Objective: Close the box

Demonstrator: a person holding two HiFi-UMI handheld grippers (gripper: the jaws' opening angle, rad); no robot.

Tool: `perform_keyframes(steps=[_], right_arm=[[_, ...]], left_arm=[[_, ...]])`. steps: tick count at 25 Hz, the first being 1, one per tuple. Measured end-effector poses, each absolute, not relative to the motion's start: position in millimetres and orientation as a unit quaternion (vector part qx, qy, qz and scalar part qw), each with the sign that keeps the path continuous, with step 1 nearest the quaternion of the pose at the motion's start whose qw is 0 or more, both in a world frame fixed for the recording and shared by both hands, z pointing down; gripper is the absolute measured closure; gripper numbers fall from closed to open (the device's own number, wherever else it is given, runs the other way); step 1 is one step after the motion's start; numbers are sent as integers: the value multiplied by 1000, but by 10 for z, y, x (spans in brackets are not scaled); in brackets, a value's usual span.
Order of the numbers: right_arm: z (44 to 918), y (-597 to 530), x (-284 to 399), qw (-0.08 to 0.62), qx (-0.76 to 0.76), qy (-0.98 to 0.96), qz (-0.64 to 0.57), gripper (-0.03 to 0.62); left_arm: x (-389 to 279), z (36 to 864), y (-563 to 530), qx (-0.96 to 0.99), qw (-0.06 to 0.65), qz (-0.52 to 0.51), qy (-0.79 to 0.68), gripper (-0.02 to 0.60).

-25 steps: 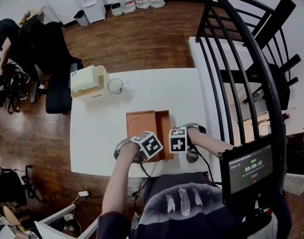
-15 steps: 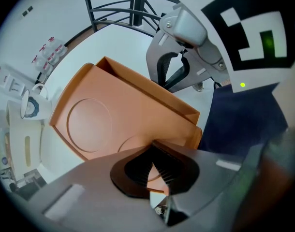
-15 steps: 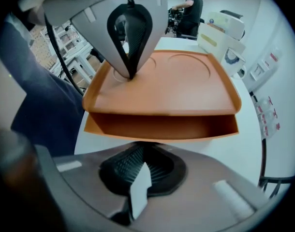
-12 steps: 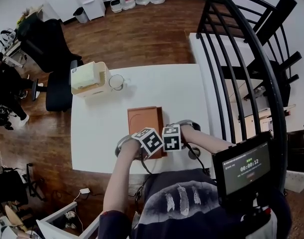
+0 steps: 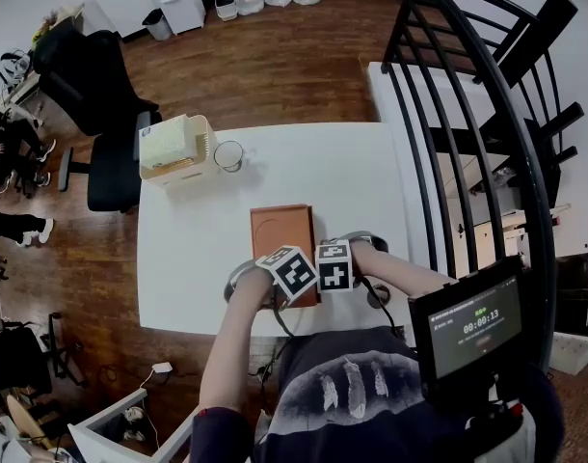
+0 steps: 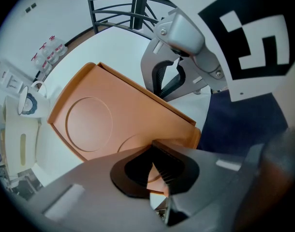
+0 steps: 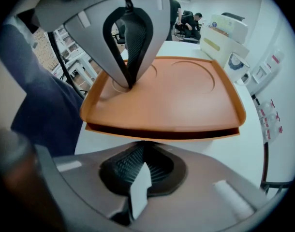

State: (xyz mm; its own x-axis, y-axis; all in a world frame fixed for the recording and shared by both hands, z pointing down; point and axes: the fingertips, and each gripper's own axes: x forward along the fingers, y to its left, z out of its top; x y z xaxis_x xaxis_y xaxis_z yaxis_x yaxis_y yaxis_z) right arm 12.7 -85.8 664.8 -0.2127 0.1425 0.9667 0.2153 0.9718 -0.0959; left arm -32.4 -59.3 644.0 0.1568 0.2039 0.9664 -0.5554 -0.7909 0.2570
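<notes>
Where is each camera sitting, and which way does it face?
Head view: on the person's head, facing steeply down at the white table and orange box; both forearms show.
Left gripper view: rides the left tool, facing right across the box at the right tool.
Right gripper view: rides the right tool, facing left at the left tool.
All three share the box.

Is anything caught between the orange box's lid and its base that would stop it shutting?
Nothing visible does: the narrow gap between lid and base looks empty; the left gripper rests on top.
</notes>
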Motion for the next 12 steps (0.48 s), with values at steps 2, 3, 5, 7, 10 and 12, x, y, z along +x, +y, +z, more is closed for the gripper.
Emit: perform_keyframes(steps=[2, 3, 5, 7, 10, 12], right_arm=[[6630, -865, 109, 614, -117, -780, -32, 591], [6623, -878, 102, 613, -117, -780, -34, 591], [6620, -896, 96, 612, -121, -780, -37, 591], [6615, -883, 98, 611, -127, -780, -36, 591], [6597, -908, 63, 610, -134, -780, -34, 591], [6610, -937, 24, 611, -135, -779, -34, 591]], left_arm=[[-317, 6425, -592, 701, 300, 635, -123, 566], [-314, 6416, -597, 702, 301, 634, -122, 566], [-307, 6409, -598, 703, 300, 634, -120, 566], [-296, 6405, -581, 703, 299, 634, -118, 566], [-310, 6392, -614, 705, 300, 632, -114, 566], [-342, 6403, -645, 708, 303, 628, -114, 566]])
